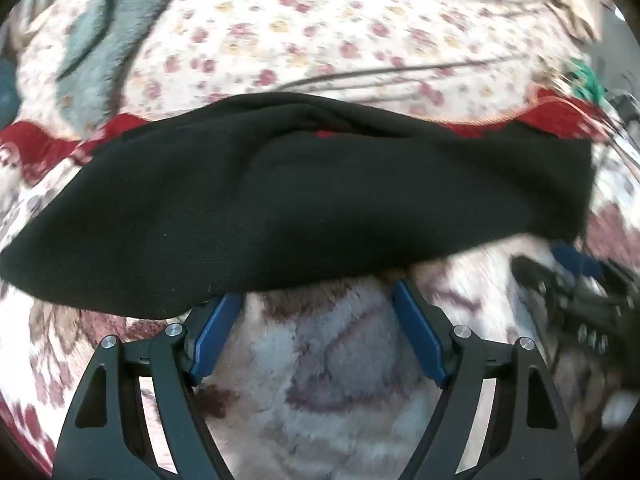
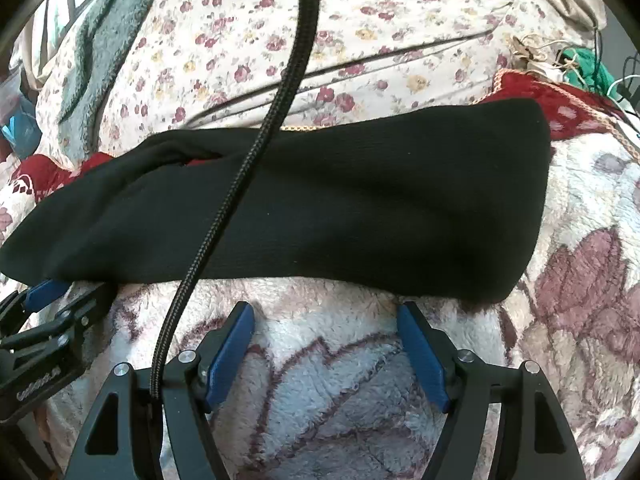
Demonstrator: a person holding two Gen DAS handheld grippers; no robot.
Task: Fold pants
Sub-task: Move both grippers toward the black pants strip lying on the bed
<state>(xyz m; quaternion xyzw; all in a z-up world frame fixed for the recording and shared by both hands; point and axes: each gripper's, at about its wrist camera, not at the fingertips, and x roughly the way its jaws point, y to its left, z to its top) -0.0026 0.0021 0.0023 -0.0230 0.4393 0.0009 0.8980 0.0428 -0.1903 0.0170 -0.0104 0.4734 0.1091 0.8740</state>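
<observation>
The black pants (image 1: pixel 296 200) lie in a folded band across a fuzzy floral blanket (image 1: pixel 340 360); they also show in the right wrist view (image 2: pixel 320 208). My left gripper (image 1: pixel 320 292) is open, its blue fingertips at the pants' near edge, the left tip under the cloth. My right gripper (image 2: pixel 325 308) is open and empty, just short of the near edge. The left gripper also shows at the left of the right wrist view (image 2: pixel 52 312), and the right gripper at the right of the left wrist view (image 1: pixel 572 280), blurred.
A flowered sheet (image 2: pixel 360 20) covers the bed behind the pants. A teal fleece blanket (image 2: pixel 108 40) lies at the far left. A red cloth (image 2: pixel 560 104) lies at the back right, with green yarn (image 2: pixel 588 68). A black braided cable (image 2: pixel 260 140) hangs across the right wrist view.
</observation>
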